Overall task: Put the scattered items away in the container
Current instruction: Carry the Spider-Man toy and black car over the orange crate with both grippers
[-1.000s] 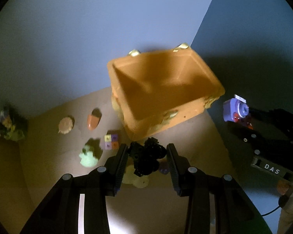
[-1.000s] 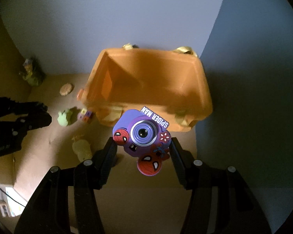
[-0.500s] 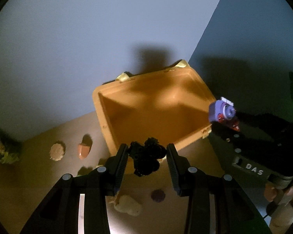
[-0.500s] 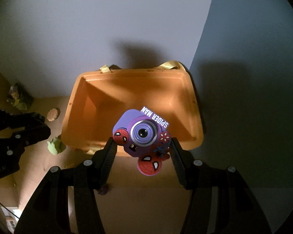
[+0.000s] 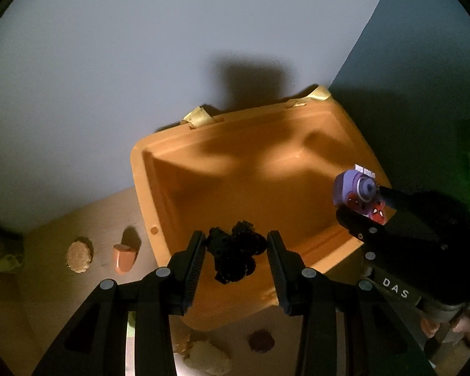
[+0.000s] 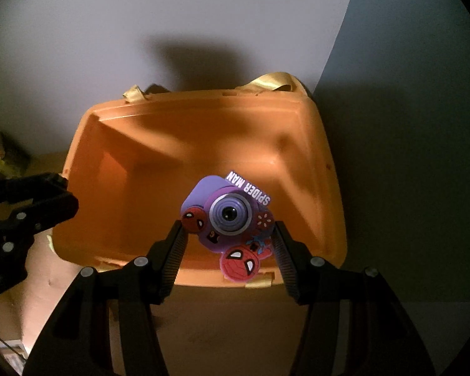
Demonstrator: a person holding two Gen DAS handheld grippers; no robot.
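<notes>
Here, left claw (image 5: 236, 250): clamped narrow on a black toy (image 5: 235, 255), orange bin (image 5: 178, 200) beneath.
Right claw (image 6: 228, 238): gripping purple Spider-Man toy camera (image 6: 227, 219).

The black toy (image 5: 235, 252) is too dark for its form to be made out. The near rim of the orange container (image 5: 235, 163) is hidden behind it. A greenish figure (image 5: 0, 253) is cut off by the left wrist view's left edge. A pale lump (image 5: 208, 358) is partly hidden by a finger (image 5: 159, 329).
</notes>
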